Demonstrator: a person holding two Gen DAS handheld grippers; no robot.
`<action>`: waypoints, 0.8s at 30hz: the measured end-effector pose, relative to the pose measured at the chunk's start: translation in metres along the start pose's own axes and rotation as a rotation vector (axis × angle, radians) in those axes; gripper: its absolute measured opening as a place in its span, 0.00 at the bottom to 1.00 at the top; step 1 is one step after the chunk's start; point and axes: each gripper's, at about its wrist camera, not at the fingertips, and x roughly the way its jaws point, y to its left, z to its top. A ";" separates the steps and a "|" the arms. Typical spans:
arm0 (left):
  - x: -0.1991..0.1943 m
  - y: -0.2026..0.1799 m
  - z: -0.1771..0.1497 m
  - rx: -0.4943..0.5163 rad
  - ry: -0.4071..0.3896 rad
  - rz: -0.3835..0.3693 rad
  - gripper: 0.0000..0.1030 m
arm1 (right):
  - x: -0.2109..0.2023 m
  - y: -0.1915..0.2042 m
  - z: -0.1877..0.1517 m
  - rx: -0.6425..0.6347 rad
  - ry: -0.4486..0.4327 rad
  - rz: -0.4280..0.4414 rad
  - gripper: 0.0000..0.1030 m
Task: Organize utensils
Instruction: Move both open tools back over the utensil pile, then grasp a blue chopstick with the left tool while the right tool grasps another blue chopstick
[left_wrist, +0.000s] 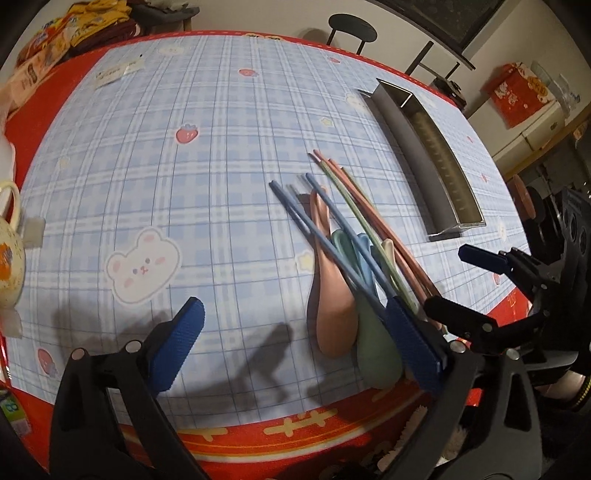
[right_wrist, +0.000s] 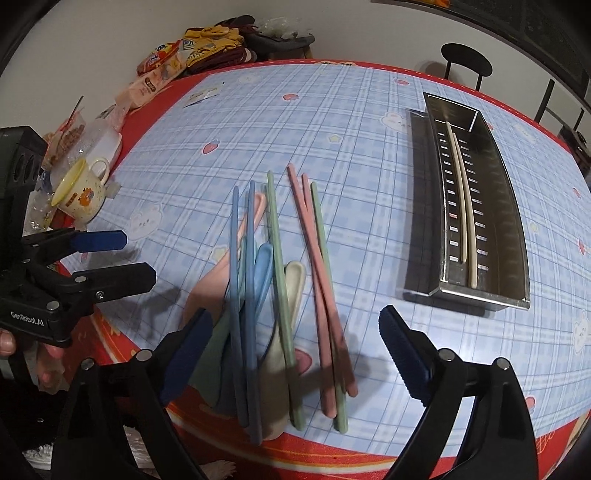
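A pile of pastel utensils lies near the table's front edge: blue chopsticks (right_wrist: 242, 314), green chopsticks (right_wrist: 282, 295), pink chopsticks (right_wrist: 317, 277), and cream (right_wrist: 293, 284), blue (right_wrist: 264, 266) and pink spoons (left_wrist: 332, 302). My right gripper (right_wrist: 295, 354) stands open and wide over the pile, its pads touching nothing. Just left of the pile my left gripper (left_wrist: 295, 343) is open too; its right pad (left_wrist: 413, 343) sits over the ends of the blue chopsticks (left_wrist: 325, 236) and a green spoon (left_wrist: 376, 339). To the right, a steel tray (right_wrist: 513, 206) holds two cream chopsticks (right_wrist: 461, 192).
A cream mug (right_wrist: 79, 194) and a plastic container (right_wrist: 103, 140) stand at the table's left edge, with snack packs (right_wrist: 162, 74) behind them. A black chair (right_wrist: 467, 62) is beyond the far edge. The red table border (right_wrist: 332, 454) runs just below the grippers.
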 end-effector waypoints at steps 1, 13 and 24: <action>0.001 0.002 -0.001 -0.006 0.000 -0.007 0.94 | 0.000 0.000 -0.001 0.003 0.002 -0.008 0.87; 0.005 0.006 -0.003 0.000 0.019 0.032 0.94 | 0.013 0.014 0.004 -0.034 0.054 0.056 0.19; 0.018 0.019 0.006 -0.093 0.098 0.001 0.51 | 0.039 0.022 0.012 -0.069 0.119 0.124 0.13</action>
